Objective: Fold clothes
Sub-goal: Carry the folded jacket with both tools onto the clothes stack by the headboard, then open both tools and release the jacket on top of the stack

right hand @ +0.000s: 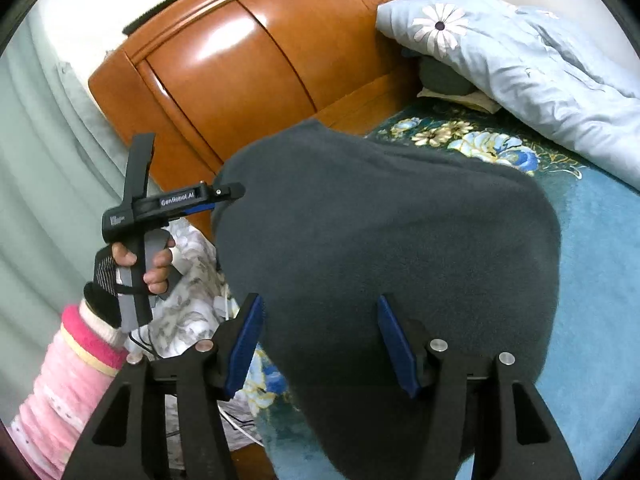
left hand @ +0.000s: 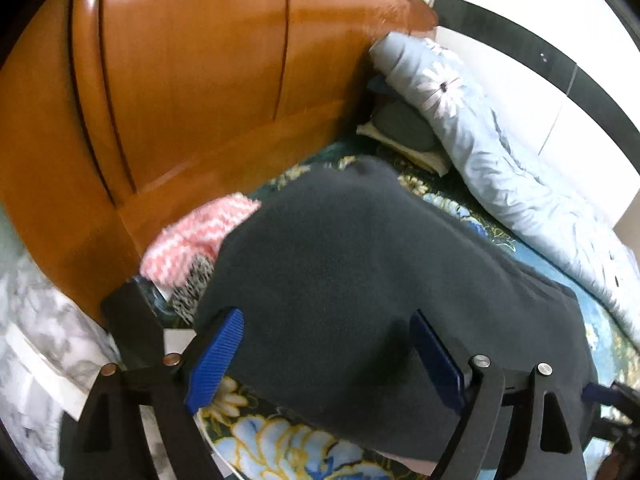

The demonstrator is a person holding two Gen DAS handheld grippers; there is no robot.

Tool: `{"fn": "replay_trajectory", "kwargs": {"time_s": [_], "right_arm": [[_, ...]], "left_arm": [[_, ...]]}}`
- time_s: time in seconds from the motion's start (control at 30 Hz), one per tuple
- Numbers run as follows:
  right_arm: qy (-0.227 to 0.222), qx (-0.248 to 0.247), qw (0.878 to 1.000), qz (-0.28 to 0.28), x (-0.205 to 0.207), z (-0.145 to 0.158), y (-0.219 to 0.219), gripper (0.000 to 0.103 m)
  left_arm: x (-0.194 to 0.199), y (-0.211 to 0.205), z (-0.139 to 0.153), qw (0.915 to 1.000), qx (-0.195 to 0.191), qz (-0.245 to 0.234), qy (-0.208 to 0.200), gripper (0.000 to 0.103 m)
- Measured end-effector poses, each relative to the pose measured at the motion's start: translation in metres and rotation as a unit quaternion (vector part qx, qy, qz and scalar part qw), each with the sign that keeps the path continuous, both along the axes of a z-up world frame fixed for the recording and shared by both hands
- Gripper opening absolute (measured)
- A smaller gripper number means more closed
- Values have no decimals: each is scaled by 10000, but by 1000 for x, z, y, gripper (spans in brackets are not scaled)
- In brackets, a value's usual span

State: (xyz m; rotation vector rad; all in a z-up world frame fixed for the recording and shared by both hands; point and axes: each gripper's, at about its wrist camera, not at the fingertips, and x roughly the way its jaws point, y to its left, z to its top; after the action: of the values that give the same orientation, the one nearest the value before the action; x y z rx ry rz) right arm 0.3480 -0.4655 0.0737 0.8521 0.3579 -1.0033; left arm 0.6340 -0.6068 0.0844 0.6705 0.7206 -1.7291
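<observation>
A dark grey fleece garment (left hand: pixel 352 272) lies spread on the floral bedspread (left hand: pixel 280 448); it also shows in the right wrist view (right hand: pixel 384 240). My left gripper (left hand: pixel 324 356) is open, its blue pads either side of the garment's near edge, just above it. In the right wrist view the left gripper (right hand: pixel 224 200) sits at the garment's left edge, with its tips against the cloth. My right gripper (right hand: pixel 320 344) is open, blue pads wide apart over the garment's near part, holding nothing.
A glossy wooden headboard (left hand: pixel 180 80) stands behind the bed. A pink and white knitted piece (left hand: pixel 196 236) lies by the headboard. A light blue flowered quilt (left hand: pixel 500 168) is bunched along the right side, over a grey pillow (left hand: pixel 404 126). Grey patterned bedding (right hand: pixel 192 280) hangs at the left.
</observation>
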Motion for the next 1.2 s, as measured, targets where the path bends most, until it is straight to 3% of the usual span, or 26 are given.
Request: {"fn": "replay_trajectory", "kwargs": {"time_s": [0.13,0.3,0.53,0.73,0.8,1.0,1.2], "right_arm": [[41,-175,9997,-193,-8,18,17,61],[353,-125,9992,-168,-3,9,47,61],[798,-12,9963,-317,1,-18,90,61],[837,36,9945,-630,-3,-41,121,64],[991,76,9923,-735,-3,-51,128,66],[1123,166,9904,-789,-3,-80,149,69],[1107,272,9894,-901,-4,-106,159,73]], "left_arm": [[0,24,21,9998,-134,-14,164,88],[-14,65,15,9994,-37,-225,277,88],[-21,136,-22,9983,-46,-86,575,88],[-33,179,-56,9958,90,206,885,97],[-39,192,-65,9959,60,294,852,103],[-65,217,-93,9992,-56,194,355,103],[-67,235,-121,9970,16,585,513,103]]}}
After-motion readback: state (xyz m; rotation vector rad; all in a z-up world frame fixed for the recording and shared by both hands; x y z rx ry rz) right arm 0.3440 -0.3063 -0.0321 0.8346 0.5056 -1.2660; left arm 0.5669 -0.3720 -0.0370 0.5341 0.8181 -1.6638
